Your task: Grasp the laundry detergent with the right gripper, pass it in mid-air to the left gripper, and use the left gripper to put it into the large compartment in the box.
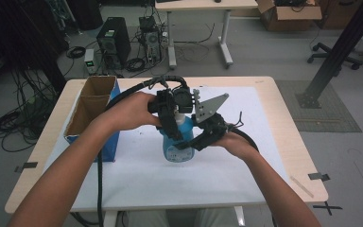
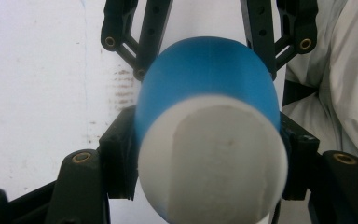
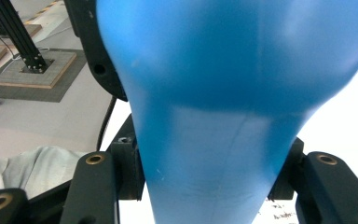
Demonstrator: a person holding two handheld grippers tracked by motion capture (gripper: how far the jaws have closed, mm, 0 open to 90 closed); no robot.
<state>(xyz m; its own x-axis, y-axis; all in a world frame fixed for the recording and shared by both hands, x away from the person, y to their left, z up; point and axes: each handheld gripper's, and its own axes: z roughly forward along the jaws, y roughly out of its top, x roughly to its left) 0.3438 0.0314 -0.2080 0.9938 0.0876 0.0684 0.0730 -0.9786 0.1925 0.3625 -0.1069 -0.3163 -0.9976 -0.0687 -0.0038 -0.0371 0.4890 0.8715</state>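
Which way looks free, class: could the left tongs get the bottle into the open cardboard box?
Probably not yet: the right tongs also clamp the blue bottle. The cardboard box stands open close beside the left tongs.

High view looks forward and down from above the person's near side, taking in the whole table [image 1: 283, 137] and the floor beyond. Left gripper view sits right up against the bottle [image 2: 209, 121], looking down along it at the cap [image 2: 214, 158]. Right gripper view is just as close, pressed to the bottle's side. All three share that bottle.
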